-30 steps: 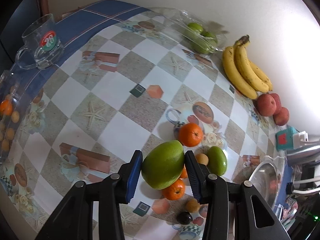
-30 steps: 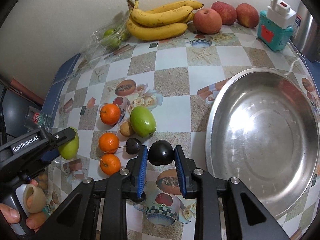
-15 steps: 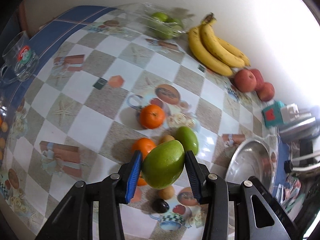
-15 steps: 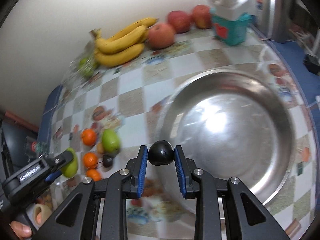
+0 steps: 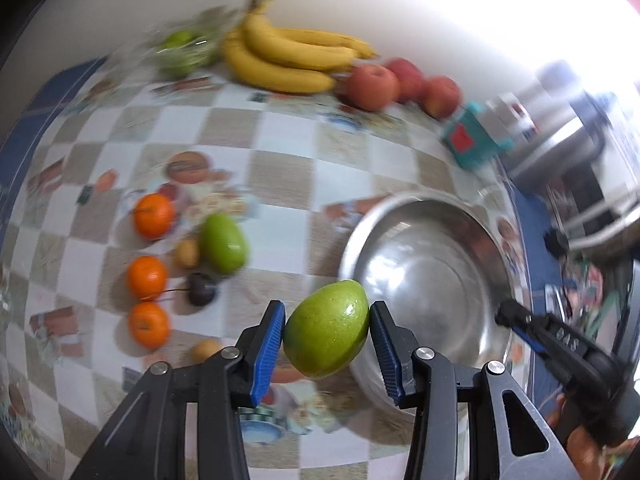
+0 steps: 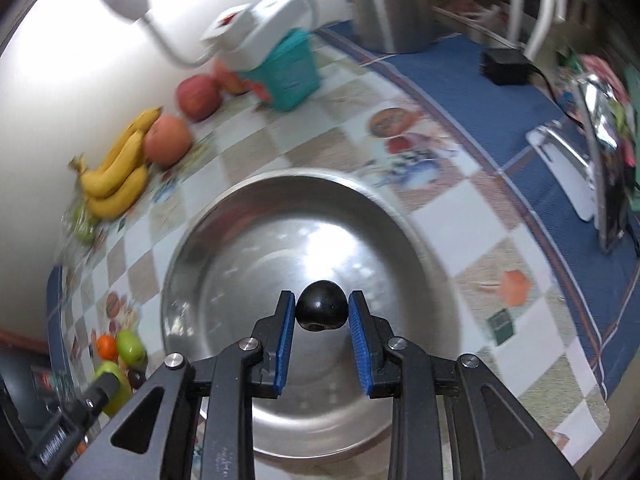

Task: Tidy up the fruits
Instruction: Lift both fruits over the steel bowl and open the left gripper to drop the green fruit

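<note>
Still early in the task, judging by the steel bowl (image 6: pixel 408 240), empty inside. Left on the tabletop (image 5: pixel 280 184): three oranges (image 5: pixel 154 216) around 9 o'clock in the left wrist view, a second green mango (image 5: pixel 222 243) just beside them, two small brownish fruits (image 5: pixel 187 253), one dark fruit with a stem (image 5: pixel 202 289). Bananas (image 5: pixel 288 56) at 12 o'clock and red apples (image 5: pixel 374 87) toward 1 o'clock against the wall, perhaps already in place, perhaps not. Left tongs (image 5: pixel 327 332) clamped on a green mango (image 5: pixel 326 334), blue pads pressing both sides, fairly wide apart because of the fruit, hanging near the bowl rim at its 9 o'clock side. Right tongs (image 6: pixel 322 312) nearly together, gripping a small dark round fruit (image 6: pixel 322 311) right over the middle of the bowl. Probably next: lowering and releasing both fruits inside, then returning for the others.
</note>
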A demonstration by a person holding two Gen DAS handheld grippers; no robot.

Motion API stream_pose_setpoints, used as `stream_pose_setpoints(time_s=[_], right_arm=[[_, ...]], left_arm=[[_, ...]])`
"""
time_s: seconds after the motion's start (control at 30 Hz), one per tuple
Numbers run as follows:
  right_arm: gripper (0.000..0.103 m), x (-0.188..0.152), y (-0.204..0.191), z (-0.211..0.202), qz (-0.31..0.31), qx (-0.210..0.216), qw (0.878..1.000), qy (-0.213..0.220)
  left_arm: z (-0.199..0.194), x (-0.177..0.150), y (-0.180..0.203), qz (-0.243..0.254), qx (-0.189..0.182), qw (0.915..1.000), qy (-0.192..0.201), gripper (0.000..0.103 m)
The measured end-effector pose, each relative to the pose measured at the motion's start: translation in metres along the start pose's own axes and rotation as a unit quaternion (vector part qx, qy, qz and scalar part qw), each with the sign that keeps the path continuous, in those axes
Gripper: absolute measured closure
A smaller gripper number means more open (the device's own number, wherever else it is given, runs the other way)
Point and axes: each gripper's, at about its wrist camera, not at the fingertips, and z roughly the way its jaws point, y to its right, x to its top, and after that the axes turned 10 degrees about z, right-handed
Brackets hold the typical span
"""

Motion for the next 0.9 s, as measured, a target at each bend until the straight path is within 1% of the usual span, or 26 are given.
stream_pose_setpoints(time_s=[0.17, 0.33, 0.53, 0.9], right_arm=[[0.075, 0.007, 0.015, -0.002, 0.022, 0.003, 1.000, 0.004], [0.075, 0.007, 0.017, -0.001, 0.020, 0.006, 1.000, 0.001], [0.074, 0.004, 0.015, 0.016, 0.015, 0.001, 1.000, -0.020], [0.074, -0.001, 0.009, 0.032, 0.005, -0.008, 0.999, -0.042]], left_arm=[[0.011, -0.001, 0.038, 0.056, 0.003, 0.9984, -0.001, 0.056], [0.028, -0.001, 0.056, 0.083, 0.007, 0.9965, -0.005, 0.056], [0.044, -0.001, 0.063, 0.099, 0.013, 0.9950, -0.003, 0.056], [0.062, -0.001, 0.060, 0.097, 0.020, 0.9951, -0.011, 0.056]])
